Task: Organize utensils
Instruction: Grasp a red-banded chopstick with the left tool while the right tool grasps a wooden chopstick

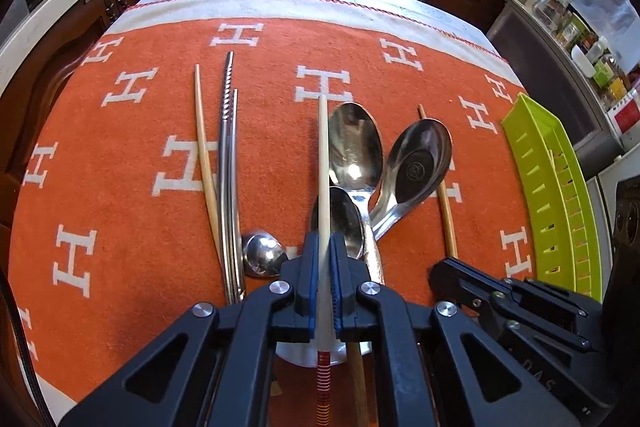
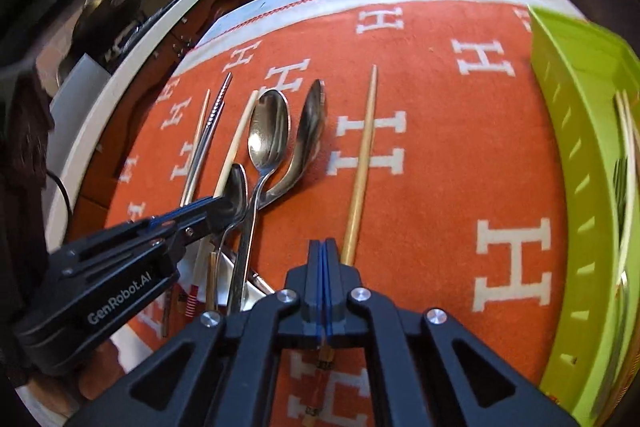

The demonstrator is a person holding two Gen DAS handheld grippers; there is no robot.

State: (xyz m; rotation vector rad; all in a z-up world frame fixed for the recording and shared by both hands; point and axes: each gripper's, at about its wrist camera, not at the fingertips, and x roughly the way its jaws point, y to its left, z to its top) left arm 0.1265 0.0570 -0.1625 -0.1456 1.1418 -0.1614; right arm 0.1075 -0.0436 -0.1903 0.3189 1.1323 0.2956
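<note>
We note left tool (image 1: 325,247) clenched on cream-white plastic chopstick (image 1: 323,163) | right tool (image 2: 323,251) clenched on tan bamboo chopstick (image 2: 362,163) | both chopsticks lie on orange H-patterned cloth (image 1: 120,187) over desk, steel spoons (image 1: 354,147) between them | lime-green slotted plastic tray (image 2: 576,155) at right, holding utensils.
</note>
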